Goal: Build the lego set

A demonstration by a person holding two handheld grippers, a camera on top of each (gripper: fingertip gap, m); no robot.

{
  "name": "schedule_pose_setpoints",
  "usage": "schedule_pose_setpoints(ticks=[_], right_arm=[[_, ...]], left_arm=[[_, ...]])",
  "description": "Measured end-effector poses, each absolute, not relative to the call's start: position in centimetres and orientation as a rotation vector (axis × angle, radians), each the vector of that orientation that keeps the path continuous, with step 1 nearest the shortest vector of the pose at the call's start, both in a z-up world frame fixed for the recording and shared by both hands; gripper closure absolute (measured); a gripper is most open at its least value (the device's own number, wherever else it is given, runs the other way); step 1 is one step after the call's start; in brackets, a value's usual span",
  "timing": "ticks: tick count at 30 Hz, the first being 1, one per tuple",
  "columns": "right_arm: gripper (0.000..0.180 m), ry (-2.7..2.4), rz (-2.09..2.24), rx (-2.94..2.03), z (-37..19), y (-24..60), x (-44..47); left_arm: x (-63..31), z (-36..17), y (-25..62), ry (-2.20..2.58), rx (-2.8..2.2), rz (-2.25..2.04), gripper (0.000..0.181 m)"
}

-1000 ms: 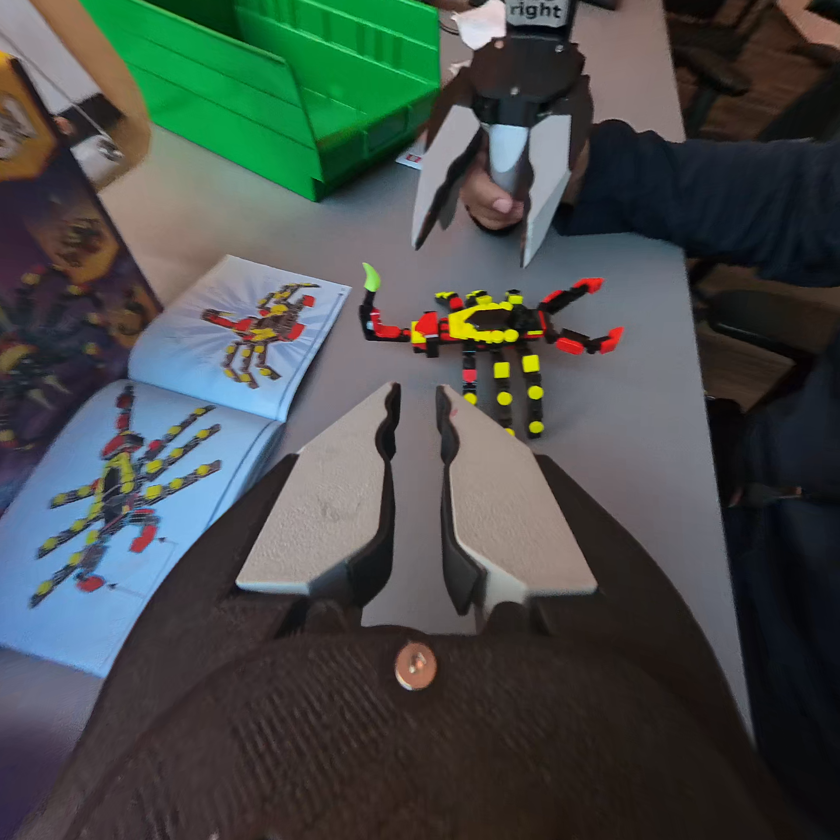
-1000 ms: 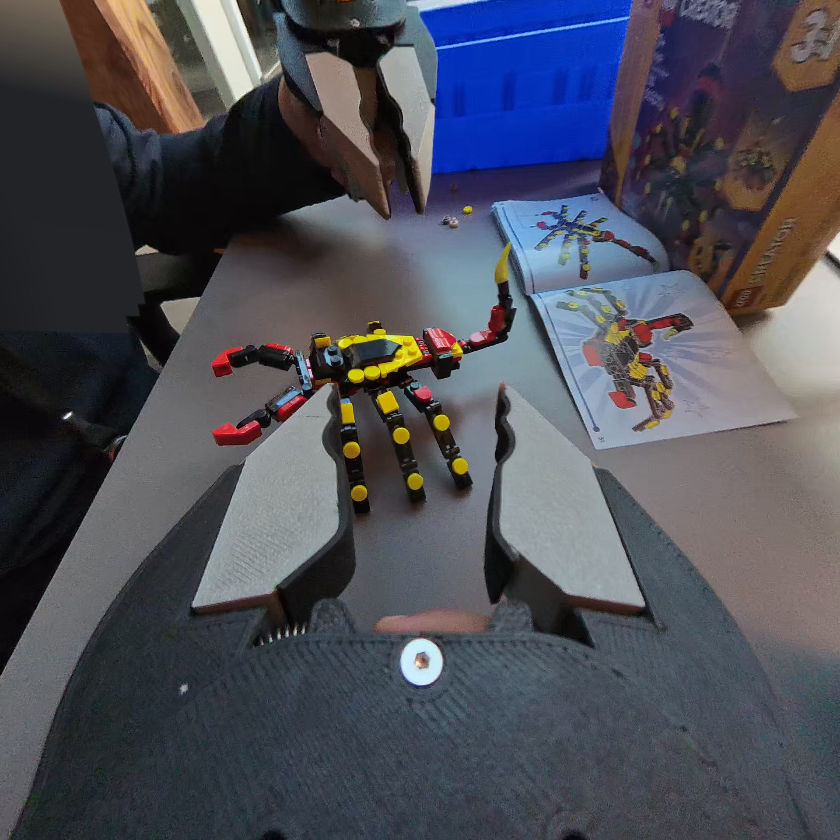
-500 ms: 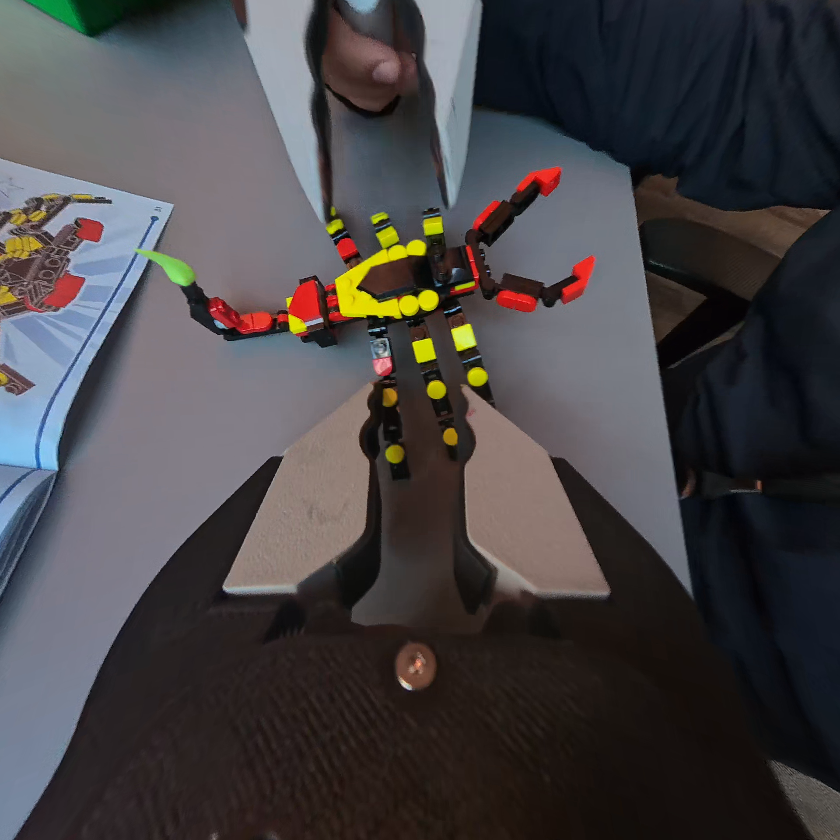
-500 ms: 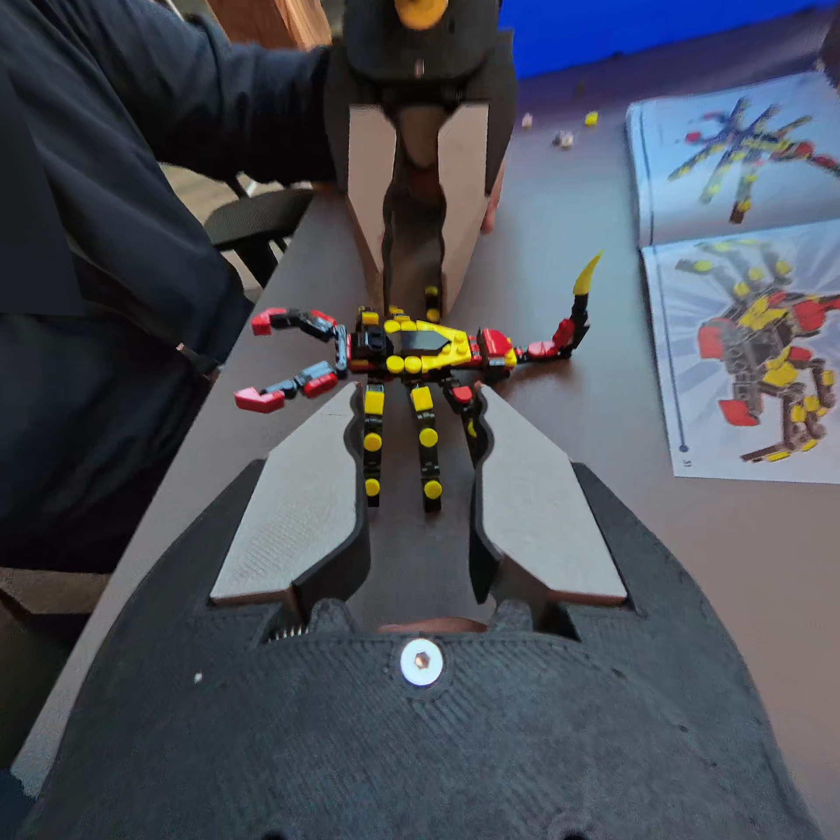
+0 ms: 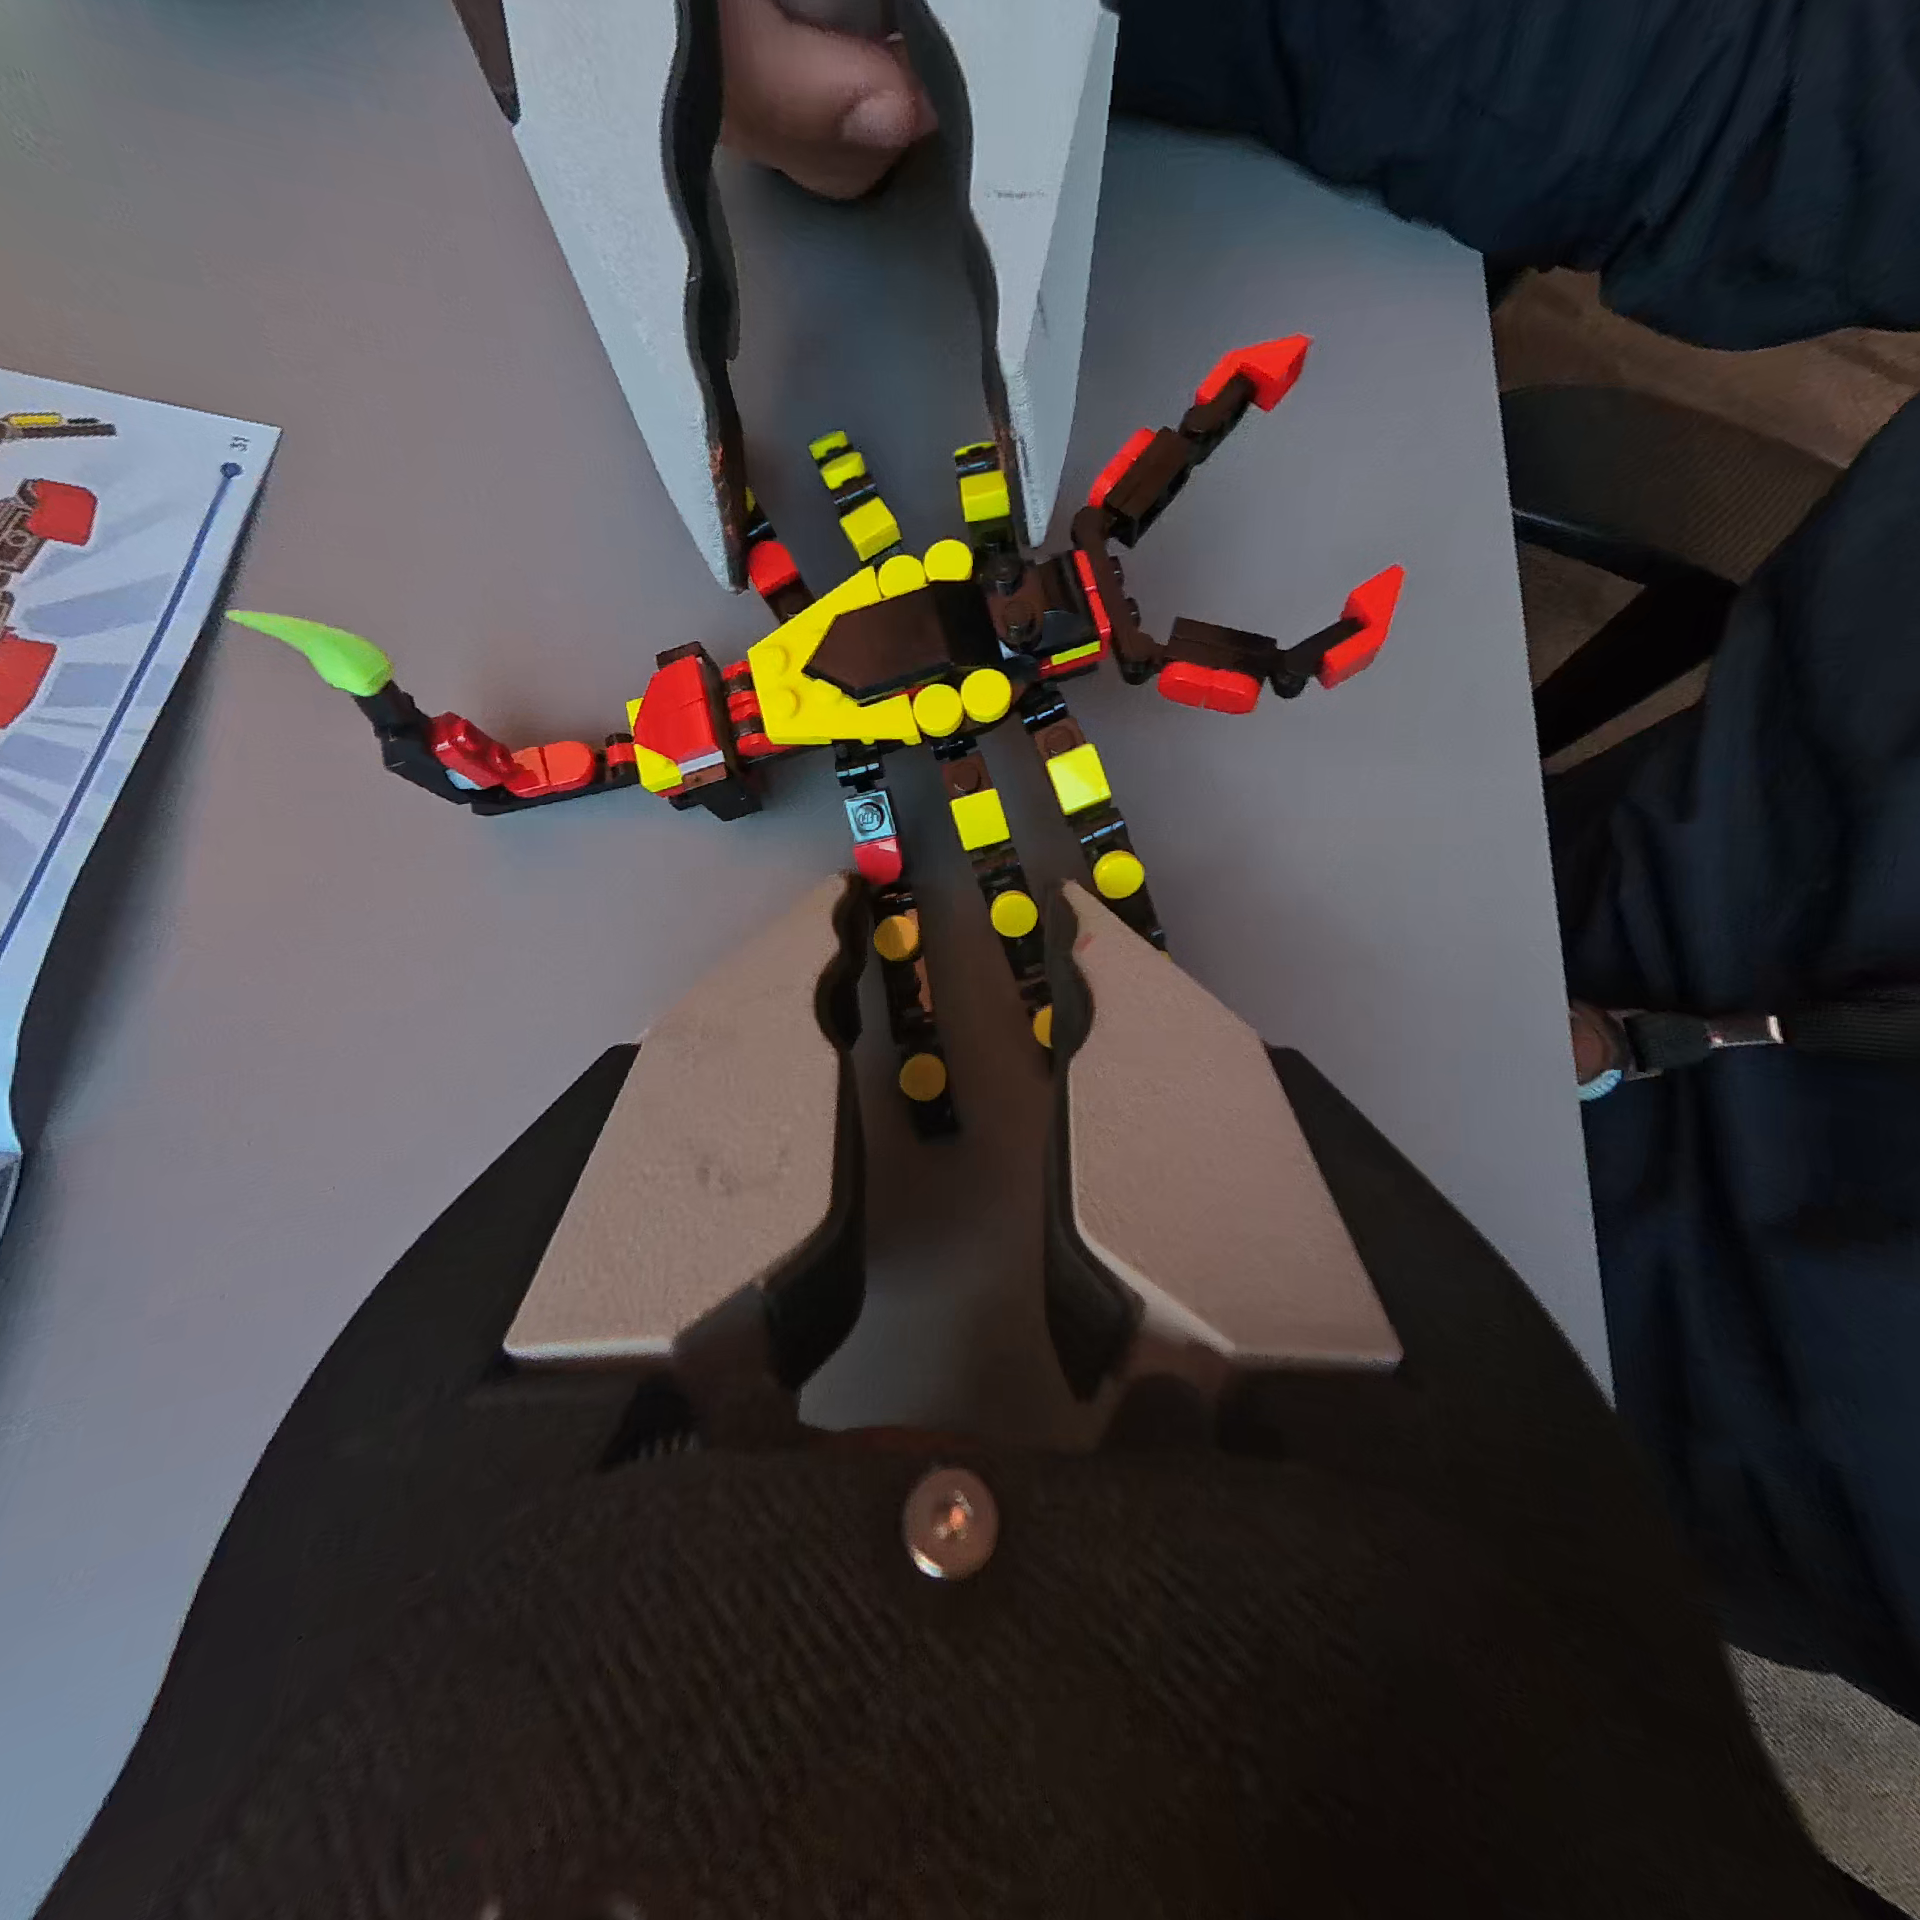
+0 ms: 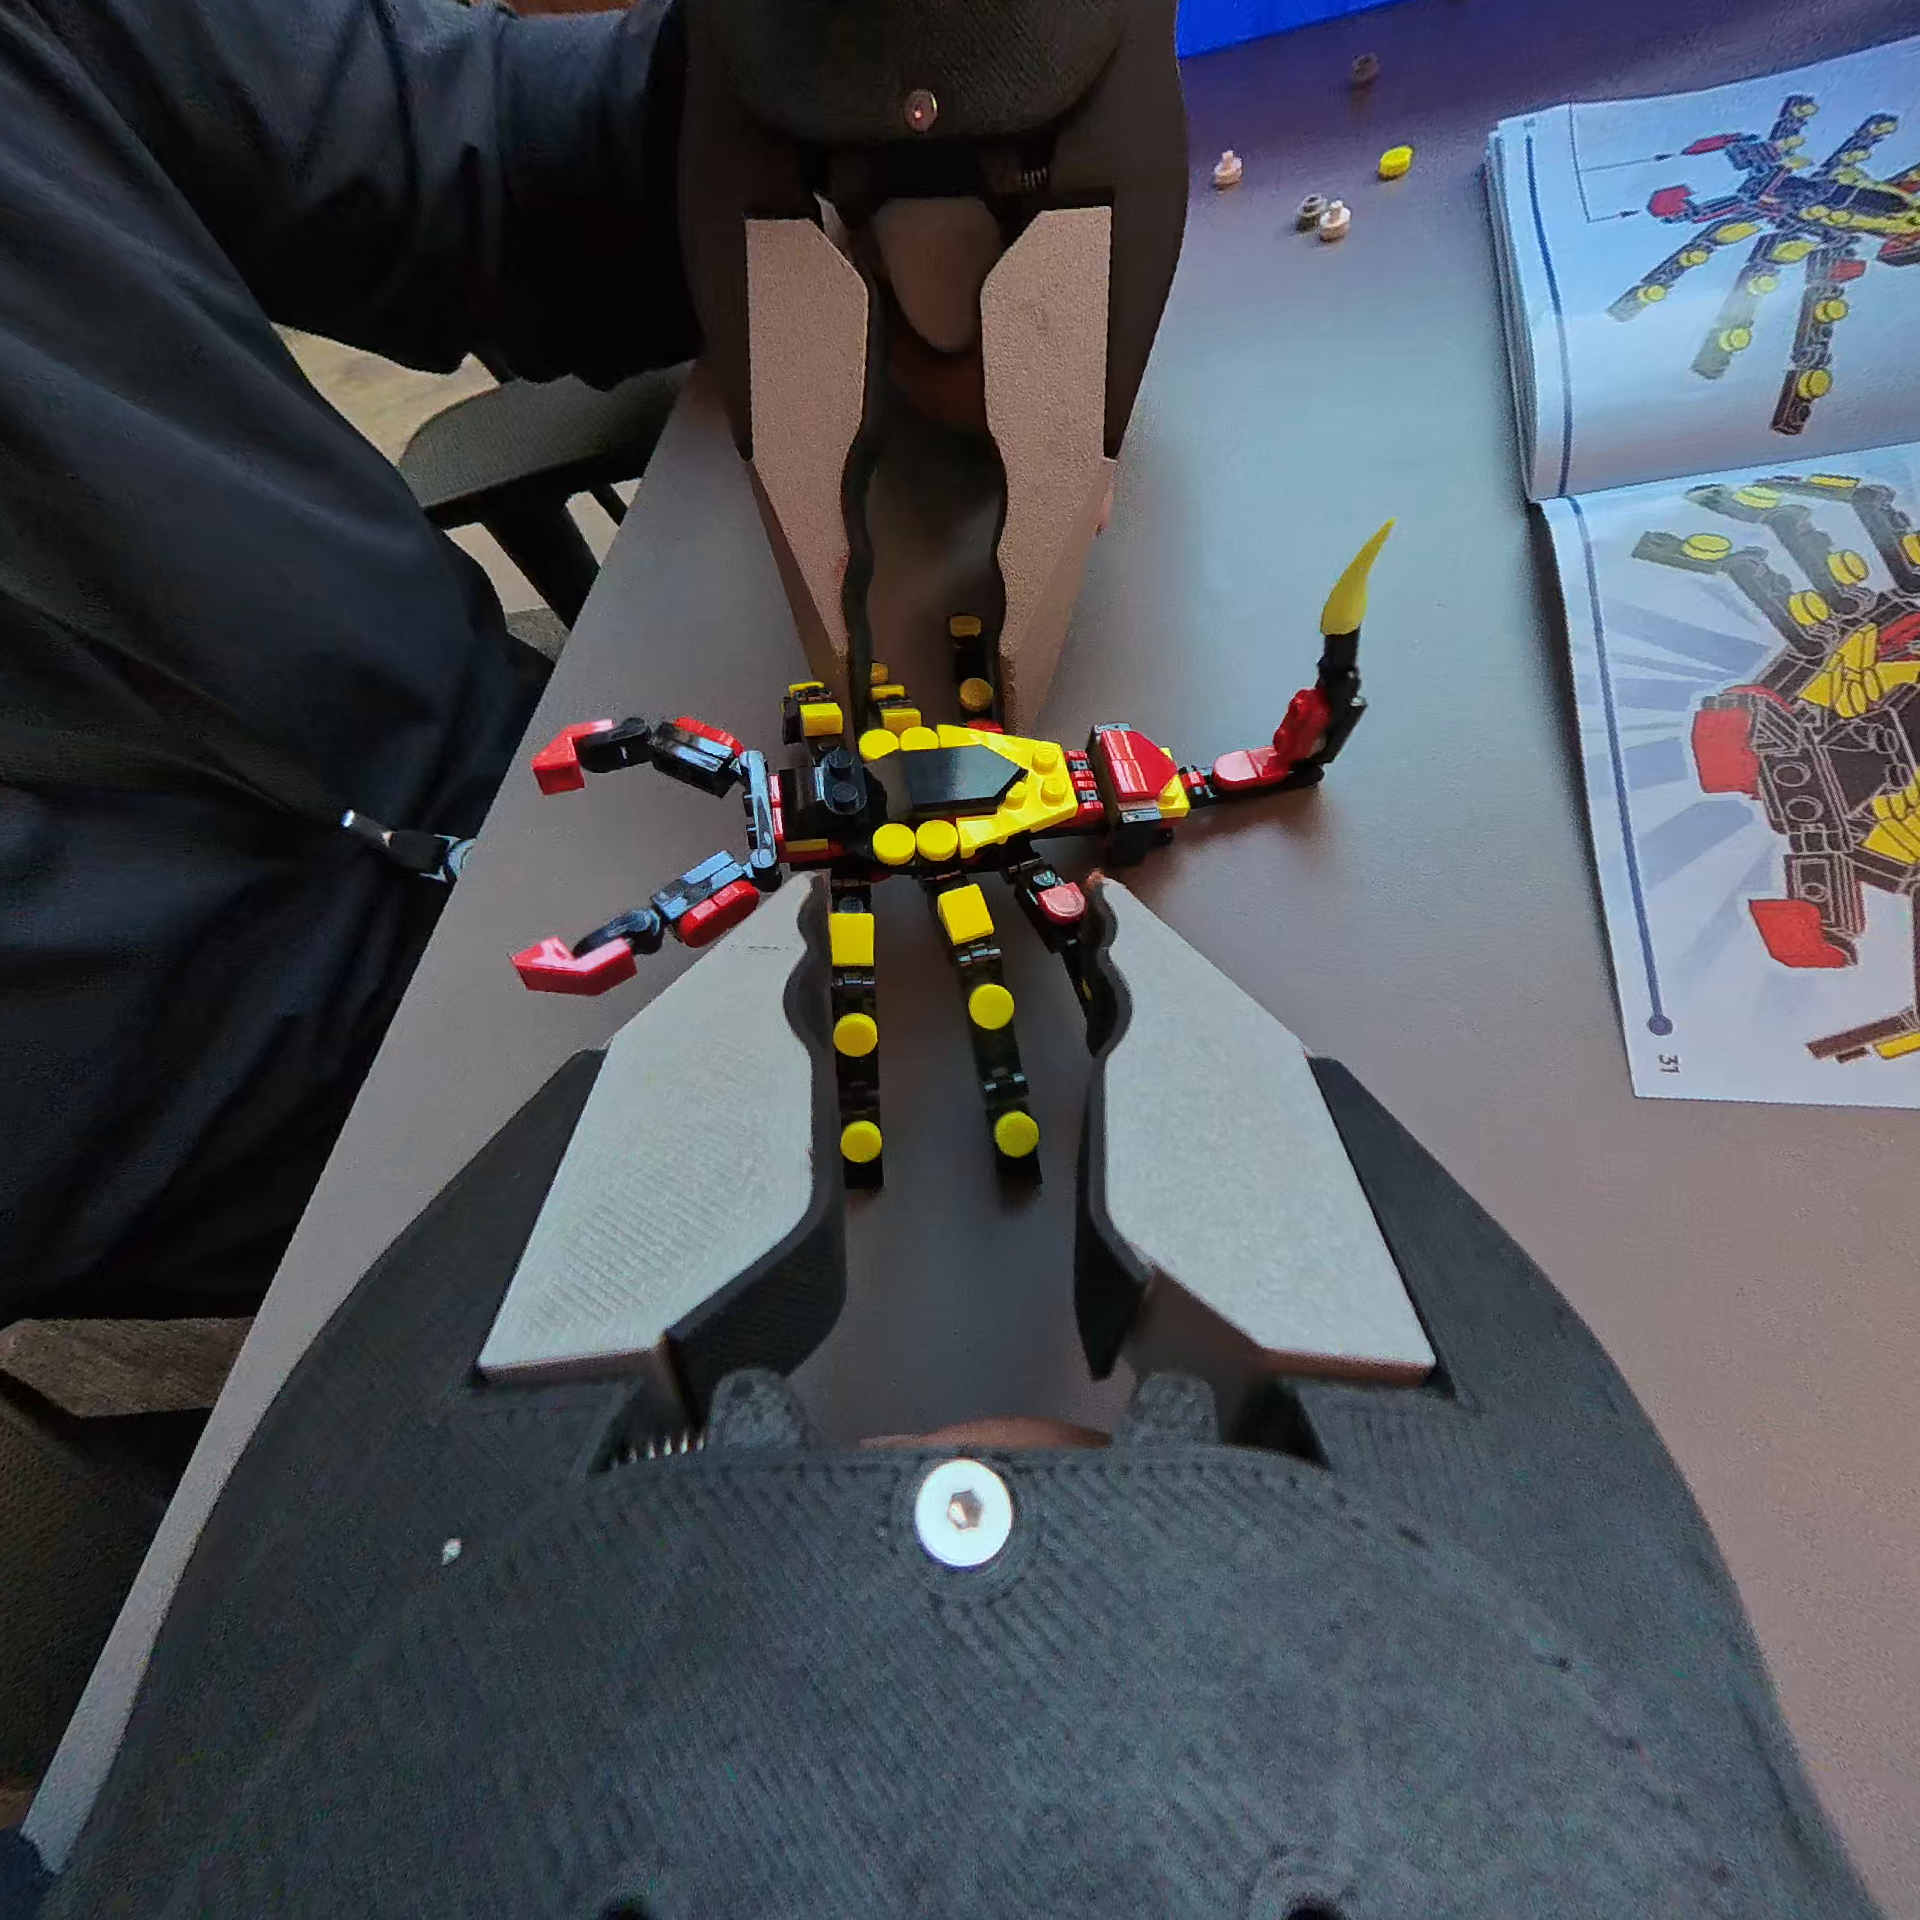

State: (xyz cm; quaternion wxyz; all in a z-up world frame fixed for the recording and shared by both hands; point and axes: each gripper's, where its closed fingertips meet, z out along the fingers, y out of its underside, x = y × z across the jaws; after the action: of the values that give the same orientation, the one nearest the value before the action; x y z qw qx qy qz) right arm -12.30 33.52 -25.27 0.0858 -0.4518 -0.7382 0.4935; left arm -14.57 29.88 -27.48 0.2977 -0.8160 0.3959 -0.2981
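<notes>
A red, yellow and black lego scorpion [image 5: 894,665] lies flat on the grey table [image 5: 416,987], with its green stinger tail raised; it also shows in the right wrist view [image 6: 966,790]. My left gripper [image 5: 956,904] is open, low over the table, with two of the near legs between its fingers. My right gripper [image 6: 961,894] is open on the opposite side, with two legs between its fingers and a third against the right finger [image 6: 1195,1091]. Each gripper shows in the other's view, across the scorpion: the right [image 5: 883,540] and the left [image 6: 930,707].
An open instruction booklet [image 6: 1745,727] lies beside the tail end; its corner shows in the left wrist view [image 5: 104,582]. A few small loose pieces [image 6: 1325,213] lie farther back. The table edge [image 5: 1527,831] runs just past the claws, with a dark sleeve [image 5: 1558,156] and chair beyond. My right fingertips sit around 6 centimetres from my left ones.
Both grippers have moved in on the scorpion from opposite sides and dropped low, so its legs now lie between their fingers. The right gripper's jaws have narrowed somewhat.
</notes>
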Motion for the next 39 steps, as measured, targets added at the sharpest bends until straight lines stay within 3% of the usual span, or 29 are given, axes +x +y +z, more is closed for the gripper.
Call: schedule_pose_setpoints(ticks=[10, 19, 27, 33, 39], right_arm=[[0.137, -1.962, 1.655, -1.340, -22.5, 35.0, -12.5], [0.133, -1.868, 1.725, -1.399, -22.0, 35.9, -12.7], [0.156, -1.976, 1.713, -1.358, -22.5, 34.1, -12.3], [0.137, -1.963, 1.853, -1.361, -21.7, 33.0, -12.2], [0.156, -1.979, 1.737, -1.416, -22.7, 32.9, -13.1]], left_arm=[[-15.3, -25.8, 31.2, 1.034, -2.016, -0.640, 0.166], [-15.8, -24.6, 31.8, 1.197, -1.748, -0.256, 0.166], [-15.2, -22.6, 31.5, 1.259, -1.497, -0.063, 0.167], [-15.3, -23.0, 31.4, 1.278, -1.487, -0.045, 0.167], [-14.9, -23.0, 31.0, 1.284, -1.474, -0.087, 0.166]])
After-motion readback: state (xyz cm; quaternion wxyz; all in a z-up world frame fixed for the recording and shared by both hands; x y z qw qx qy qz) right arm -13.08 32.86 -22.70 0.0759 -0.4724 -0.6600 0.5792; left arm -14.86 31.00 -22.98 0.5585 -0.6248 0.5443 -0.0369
